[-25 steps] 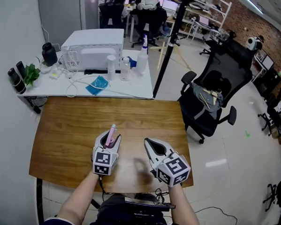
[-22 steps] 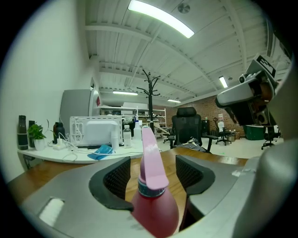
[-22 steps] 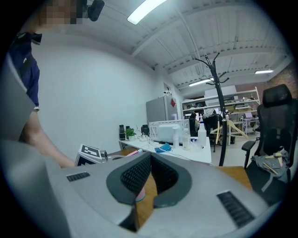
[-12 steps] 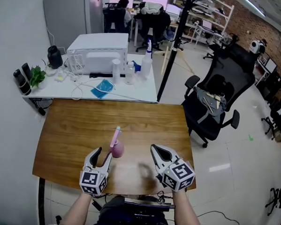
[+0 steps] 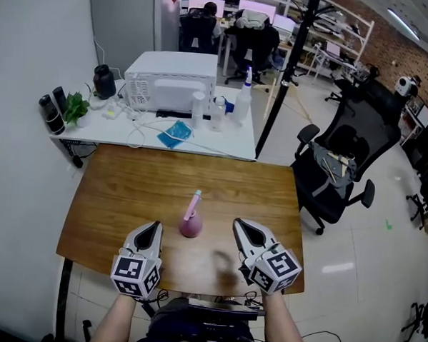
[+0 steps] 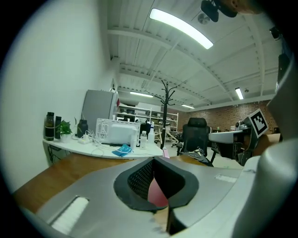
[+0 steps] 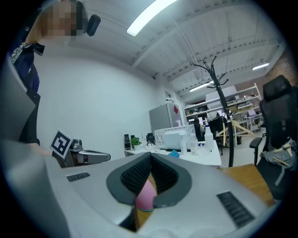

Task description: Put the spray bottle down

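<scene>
A small pink spray bottle [image 5: 190, 223] with a slim pink nozzle stands upright on the wooden table [image 5: 127, 191], near the front middle. My left gripper [image 5: 151, 230] hovers to the bottle's lower left, apart from it, with the jaws shut and nothing in them. My right gripper [image 5: 239, 226] sits to the bottle's right, also apart and shut. In the left gripper view the closed gripper [image 6: 153, 161] frames the pink bottle [image 6: 156, 195] beyond it. The right gripper view shows the same over its shut gripper [image 7: 150, 158], with the bottle [image 7: 146, 195] behind the tips.
Behind the wooden table is a white desk [image 5: 109, 129] with a white appliance [image 5: 177, 81], clear bottles, a white sprayer [image 5: 242, 102], a blue cloth [image 5: 176, 133] and cables. A black pole [image 5: 284, 70] and an office chair [image 5: 335, 173] stand at the right.
The left gripper held the bottle, then opened and let it go on the table. It has drawn back to the left and shut. The right gripper barely moved.
</scene>
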